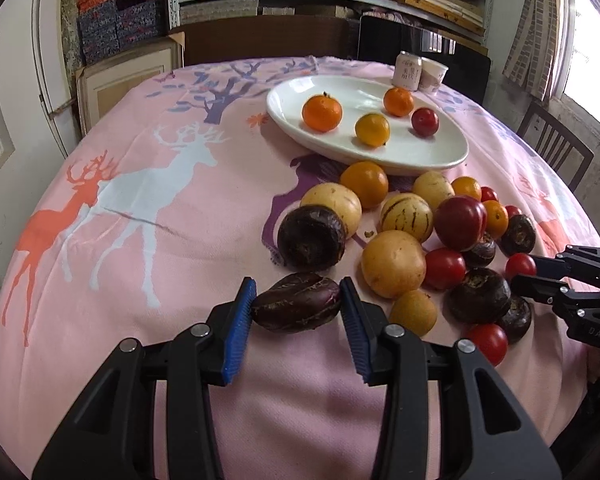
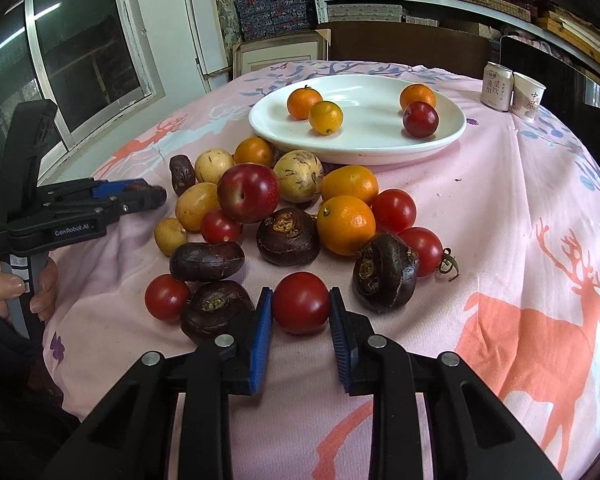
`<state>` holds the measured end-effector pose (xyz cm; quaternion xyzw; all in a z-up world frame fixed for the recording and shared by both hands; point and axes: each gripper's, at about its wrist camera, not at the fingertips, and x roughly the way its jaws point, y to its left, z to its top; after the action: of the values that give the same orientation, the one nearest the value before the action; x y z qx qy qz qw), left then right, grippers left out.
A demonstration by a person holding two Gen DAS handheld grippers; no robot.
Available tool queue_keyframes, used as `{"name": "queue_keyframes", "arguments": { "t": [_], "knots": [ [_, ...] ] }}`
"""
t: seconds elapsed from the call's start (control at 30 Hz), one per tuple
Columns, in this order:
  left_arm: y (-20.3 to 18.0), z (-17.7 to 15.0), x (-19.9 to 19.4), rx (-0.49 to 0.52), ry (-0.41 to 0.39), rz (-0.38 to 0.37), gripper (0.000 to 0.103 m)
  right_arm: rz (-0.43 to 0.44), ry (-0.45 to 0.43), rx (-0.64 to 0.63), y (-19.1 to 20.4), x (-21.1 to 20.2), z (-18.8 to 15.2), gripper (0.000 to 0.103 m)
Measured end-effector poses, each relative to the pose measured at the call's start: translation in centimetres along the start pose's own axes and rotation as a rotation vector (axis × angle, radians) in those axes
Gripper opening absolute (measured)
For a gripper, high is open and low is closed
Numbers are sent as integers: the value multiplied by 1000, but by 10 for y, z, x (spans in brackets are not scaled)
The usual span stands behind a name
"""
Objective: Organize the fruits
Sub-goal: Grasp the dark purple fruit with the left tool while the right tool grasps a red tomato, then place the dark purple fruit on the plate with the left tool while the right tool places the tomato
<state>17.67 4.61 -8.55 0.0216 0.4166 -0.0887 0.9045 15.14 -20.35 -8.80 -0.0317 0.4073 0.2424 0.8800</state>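
Note:
My left gripper (image 1: pixel 297 304) is shut on a dark purple water chestnut (image 1: pixel 296 307) near the table's front edge. My right gripper (image 2: pixel 300 306) is shut on a red cherry tomato (image 2: pixel 301 302); it also shows in the left wrist view (image 1: pixel 518 270). A white oval plate (image 1: pixel 420 156) at the back holds two oranges, a yellow citrus (image 1: pixel 372 129) and a dark red plum (image 1: pixel 425 121). A pile of fruit lies in front of the plate: oranges, yellow striped melons, a red plum (image 2: pixel 248 192), tomatoes and dark chestnuts (image 2: pixel 288 236).
A pink deer-print cloth (image 1: pixel 140 220) covers the round table. A can (image 2: pixel 497 86) and a paper cup (image 2: pixel 529 96) stand at the back right beyond the plate. A chair (image 1: pixel 556 148) stands at the right. Shelves with boxes line the back wall.

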Motion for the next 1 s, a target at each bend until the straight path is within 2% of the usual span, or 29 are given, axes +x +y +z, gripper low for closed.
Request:
{"name": "queue_keyframes", "arguments": {
  "t": [0.07,0.33,0.47,0.63,0.8,1.0],
  "knots": [
    [2,-3,7,-15,55,-12,43,3,-1,1,0,0,0,28],
    [-1,-8,7,-10,48,4,45,14,-13,8,-2,-3,0,28],
    [2,-8,5,-24,38,-2,42,16,-21,11,-3,-4,0,28],
    [5,-10,-8,-56,-16,-41,42,28,-56,12,-4,-11,-1,28],
    [-6,-2,-25,-31,-61,-36,42,54,-115,65,-15,-28,2,28],
    [-18,40,-47,26,-146,-31,42,13,-269,86,-36,-75,38,28]
  ]
}}
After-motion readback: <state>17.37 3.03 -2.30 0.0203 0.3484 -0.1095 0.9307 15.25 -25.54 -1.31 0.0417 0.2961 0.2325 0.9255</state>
